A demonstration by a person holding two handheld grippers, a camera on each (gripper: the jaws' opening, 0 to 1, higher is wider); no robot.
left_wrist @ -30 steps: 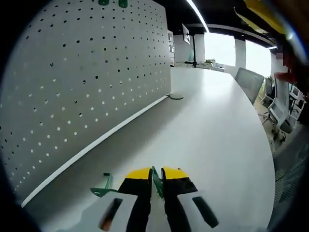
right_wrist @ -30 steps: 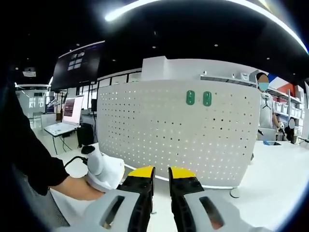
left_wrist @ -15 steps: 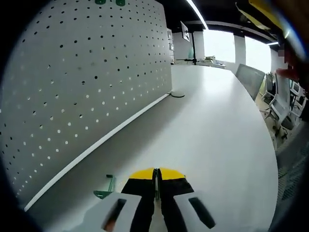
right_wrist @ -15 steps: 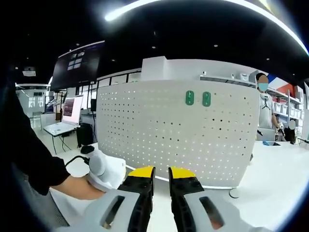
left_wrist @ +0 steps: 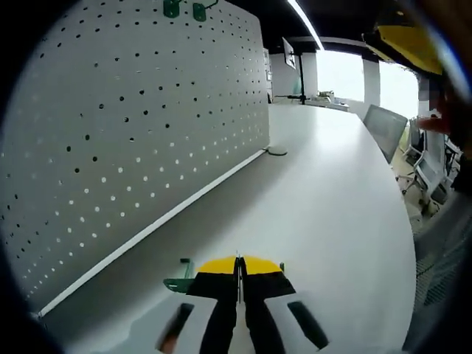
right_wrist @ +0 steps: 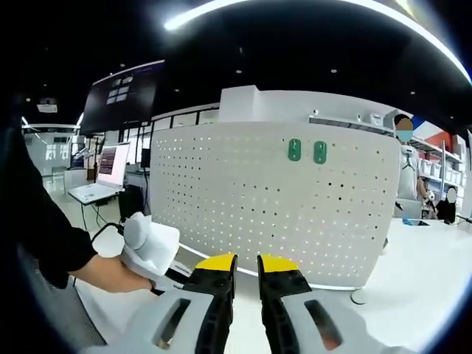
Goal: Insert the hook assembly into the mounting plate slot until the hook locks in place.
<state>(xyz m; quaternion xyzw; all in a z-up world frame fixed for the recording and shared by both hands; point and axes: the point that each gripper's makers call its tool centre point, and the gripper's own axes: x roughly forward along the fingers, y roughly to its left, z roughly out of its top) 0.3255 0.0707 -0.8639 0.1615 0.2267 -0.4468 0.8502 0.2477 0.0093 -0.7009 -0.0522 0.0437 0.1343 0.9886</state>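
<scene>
Left gripper: yellow-tipped jaws pressed together over the white table, just beside a green hook lying near the base of the pegboard; whether they pinched it could not be told. Right gripper: jaws spread, empty, facing two green hooks mounted high on the pegboard.

Green hook — perhaps half-hidden behind tongs
</scene>
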